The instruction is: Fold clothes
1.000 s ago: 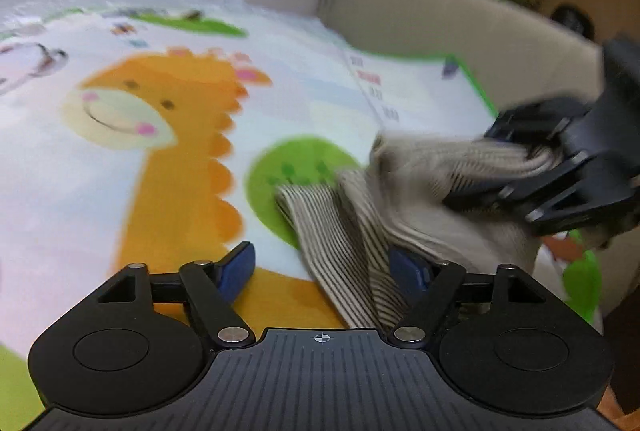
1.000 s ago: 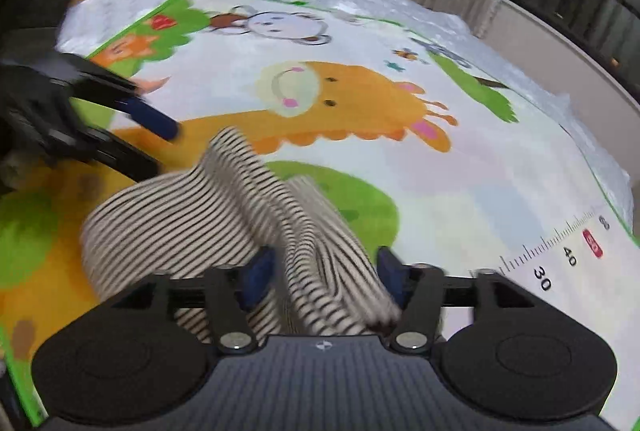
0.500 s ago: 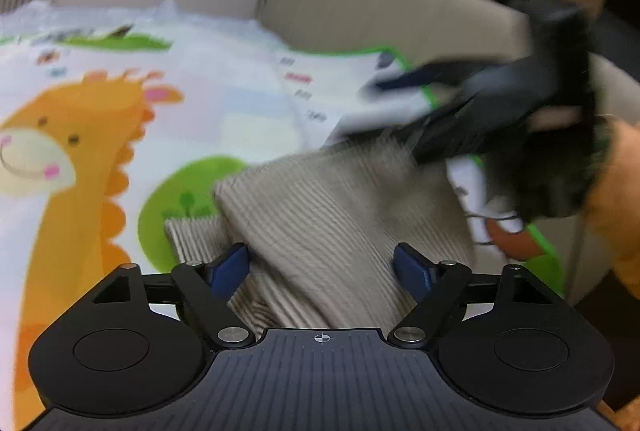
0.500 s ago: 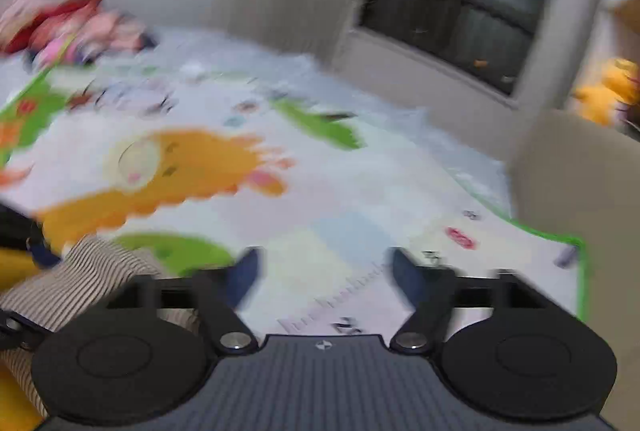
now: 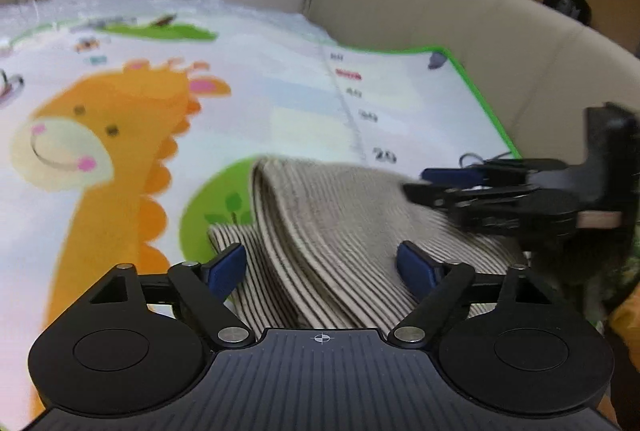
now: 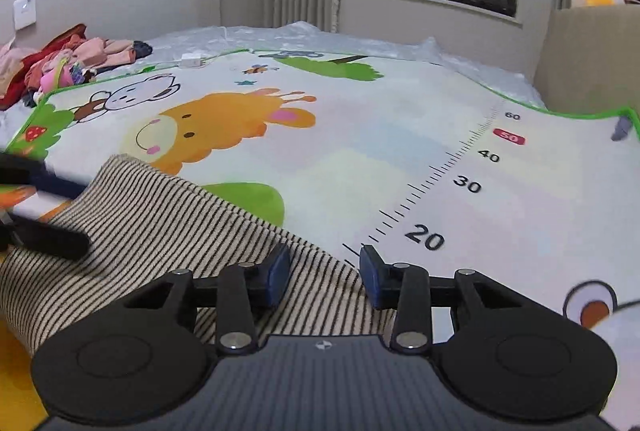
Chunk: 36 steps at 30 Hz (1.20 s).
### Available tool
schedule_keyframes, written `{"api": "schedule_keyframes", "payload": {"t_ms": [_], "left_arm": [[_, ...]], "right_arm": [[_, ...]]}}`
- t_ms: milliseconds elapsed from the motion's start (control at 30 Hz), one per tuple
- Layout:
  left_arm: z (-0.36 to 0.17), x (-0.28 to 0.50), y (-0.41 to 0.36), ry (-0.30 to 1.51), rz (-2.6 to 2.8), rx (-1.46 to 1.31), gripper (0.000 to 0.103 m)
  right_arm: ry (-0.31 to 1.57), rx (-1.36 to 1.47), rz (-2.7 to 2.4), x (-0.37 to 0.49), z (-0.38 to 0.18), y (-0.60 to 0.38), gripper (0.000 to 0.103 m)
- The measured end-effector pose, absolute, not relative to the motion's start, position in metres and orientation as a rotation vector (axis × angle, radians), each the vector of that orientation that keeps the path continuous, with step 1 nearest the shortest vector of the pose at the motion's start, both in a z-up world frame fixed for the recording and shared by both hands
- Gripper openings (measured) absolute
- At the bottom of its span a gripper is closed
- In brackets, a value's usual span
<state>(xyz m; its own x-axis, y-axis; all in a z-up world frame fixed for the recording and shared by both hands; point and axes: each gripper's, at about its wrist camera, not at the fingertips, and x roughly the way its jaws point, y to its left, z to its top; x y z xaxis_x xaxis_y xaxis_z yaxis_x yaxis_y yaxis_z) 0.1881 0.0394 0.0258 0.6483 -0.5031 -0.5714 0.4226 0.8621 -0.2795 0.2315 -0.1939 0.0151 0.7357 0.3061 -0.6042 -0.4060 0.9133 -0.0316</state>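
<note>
Play mat with giraffe print, spread ahead of both claws. Striped beige garment lies on it, folded, directly under and ahead of the left gripper; its long axis runs from the claws away toward the giraffe, folded edge leading. A second ago it hung bunched between the two claws — now it rests flat. Left gripper: jaws spread wide, straddling the cloth, pads clear of it. Right gripper: jaws closing, the garment's near corner between them, pads not yet pressing — half a second ago it pointed at bare mat.
</note>
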Motion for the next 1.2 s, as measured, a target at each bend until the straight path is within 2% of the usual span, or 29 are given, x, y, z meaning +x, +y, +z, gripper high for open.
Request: {"api": "schedule_keyframes", "payload": {"t_ms": [100, 133, 200, 233, 267, 400, 633, 700, 767, 800, 900, 1067, 1200], "left_arm": [[0.048, 0.189, 0.038, 0.614, -0.537, -0.079, 0.088], [0.053, 0.192, 0.035, 0.596, -0.537, -0.061, 0.091], [0.051, 0.208, 0.025, 0.604, -0.53, -0.014, 0.091], [0.044, 0.217, 0.021, 0.628, -0.519, 0.003, 0.089], [0.035, 0.226, 0.018, 0.659, -0.513, 0.011, 0.09], [0.01, 0.238, 0.024, 0.692, -0.542, -0.045, 0.093], [-0.008, 0.244, 0.043, 0.714, -0.587, -0.205, 0.093], [-0.009, 0.244, 0.045, 0.719, -0.592, -0.22, 0.093], [-0.009, 0.241, 0.045, 0.723, -0.595, -0.221, 0.093], [-0.009, 0.24, 0.045, 0.725, -0.597, -0.221, 0.093], [-0.009, 0.236, 0.043, 0.751, -0.611, -0.219, 0.091], [-0.009, 0.222, 0.042, 0.791, -0.635, -0.258, 0.082], [-0.007, 0.208, 0.032, 0.808, -0.66, -0.271, 0.082]], "right_arm": [[0.639, -0.128, 0.398, 0.231, 0.019, -0.2, 0.04], [0.626, -0.105, 0.387, 0.225, 0.023, -0.203, 0.044], [0.59, -0.048, 0.366, 0.206, 0.037, -0.215, 0.059], [0.575, -0.016, 0.363, 0.192, 0.044, -0.222, 0.073], [0.564, 0.016, 0.363, 0.177, 0.051, -0.23, 0.078], [0.612, 0.135, 0.363, 0.128, 0.059, -0.257, 0.078], [0.943, 0.606, 0.368, 0.117, 0.004, -0.265, 0.077], [1.001, 0.693, 0.363, 0.121, -0.014, -0.258, 0.068], [0.978, 0.668, 0.359, 0.131, -0.017, -0.249, 0.051], [0.963, 0.651, 0.374, 0.138, -0.015, -0.245, 0.049], [0.936, 0.579, 0.383, 0.153, -0.005, -0.24, 0.048], [0.822, 0.412, 0.307, 0.174, 0.015, -0.249, 0.047], [0.787, 0.373, 0.276, 0.199, 0.019, -0.262, 0.048]]}}
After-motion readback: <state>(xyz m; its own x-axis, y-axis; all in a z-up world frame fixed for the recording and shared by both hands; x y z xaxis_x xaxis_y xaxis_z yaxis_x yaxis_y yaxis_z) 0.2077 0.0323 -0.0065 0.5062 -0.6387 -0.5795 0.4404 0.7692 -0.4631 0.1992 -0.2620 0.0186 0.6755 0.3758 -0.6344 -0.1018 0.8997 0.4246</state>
